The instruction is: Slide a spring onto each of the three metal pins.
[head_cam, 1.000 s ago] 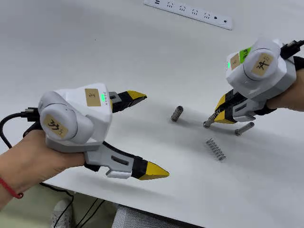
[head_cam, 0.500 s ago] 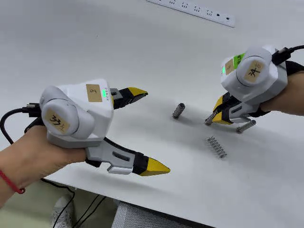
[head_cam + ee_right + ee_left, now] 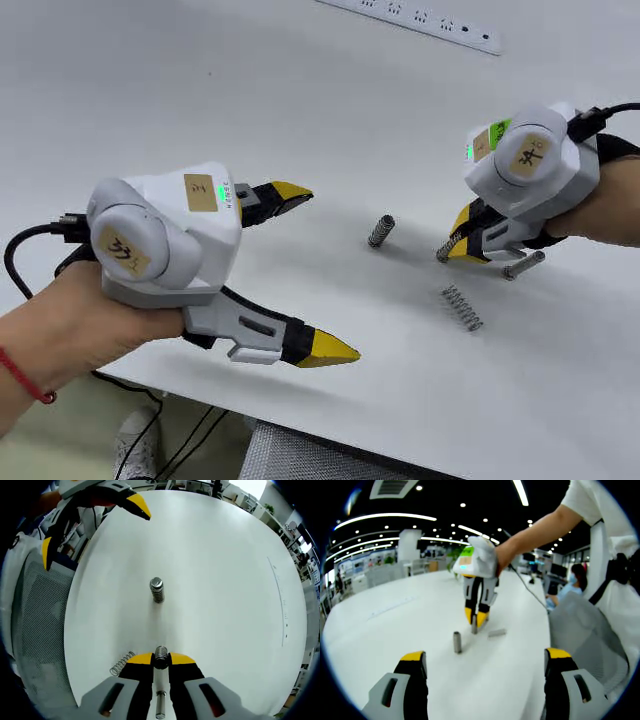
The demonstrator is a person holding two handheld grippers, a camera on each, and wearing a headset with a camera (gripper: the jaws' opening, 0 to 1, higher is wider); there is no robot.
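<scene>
Spring-sleeved pin (image 3: 160, 653) is pinched in the right gripper (image 3: 161, 661), tilted, tip at the white bench (image 3: 250, 90); the left gripper (image 3: 312, 270) hovers spread wide. Beyond stands 1 finished pin (image 3: 380, 231); 1 loose spring (image 3: 461, 307) lies near 1 bare pin (image 3: 524, 264). Best stand it upright and release gently, lest it topple. Since 1 second ago nothing on the bench has shifted

One short metal pin (image 3: 380, 231) with a spring around it stands on end on the white tabletop (image 3: 300, 110), well in from the near edge. A second pin (image 3: 446, 250), also spring-covered, is pinched slanting in the right tongs (image 3: 456, 250) nearby. A bare pin (image 3: 524, 264) lies flat beside it, and a loose spring (image 3: 461, 307) lies flat a little closer to the near edge.
</scene>
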